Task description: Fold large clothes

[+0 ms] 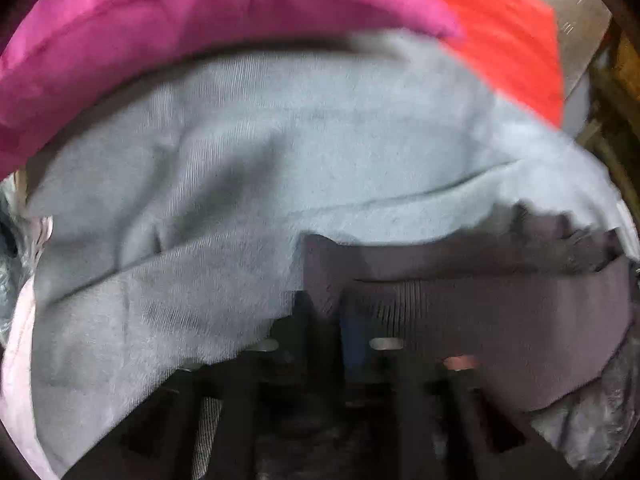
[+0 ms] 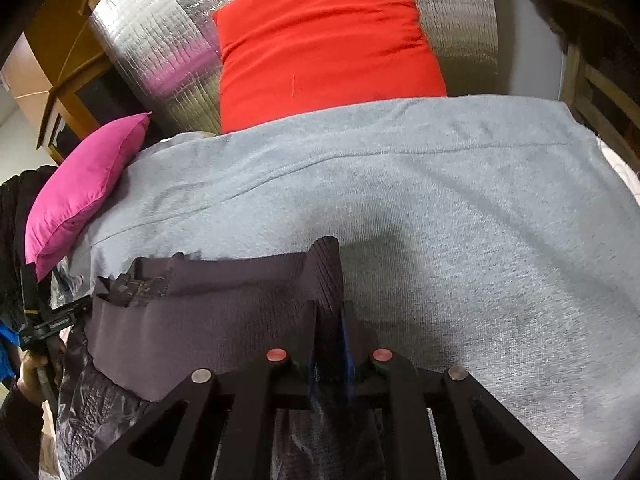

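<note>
Grey knitted cloth fills the left wrist view: a large light-grey sweatshirt-like garment (image 1: 248, 168) spread flat, a little blurred. Beyond it lie a magenta fabric cushion (image 1: 160, 32) and a red fabric cushion (image 1: 508, 36), the red one on a silver quilted foil mat (image 1: 576, 12). At the near edge a dark purple-grey ribbed hem band (image 1: 480, 300) runs to the right. The left gripper (image 1: 320, 320) is low in the picture, and its jaws stand close together with the grey cloth and the start of the band between them; it seems to pinch the garment's bottom corner, though the blur leaves the contact itself unclear.

In the right wrist view the same grey garment covers the mat, with the magenta cushion touching its left edge and the red cushion just behind its far edge. The right gripper (image 2: 334, 312) has its jaws pressed together on the ribbed band, which stands up in a small peak between the fingers. At the far left a person's hand (image 2: 38, 364) holds the other tool.

I judge that the step in hand is taking the bottom hem at two places. The next move calls for lifting both corners together, keeping the band stretched, and carrying it toward the far edge near the red cushion.
</note>
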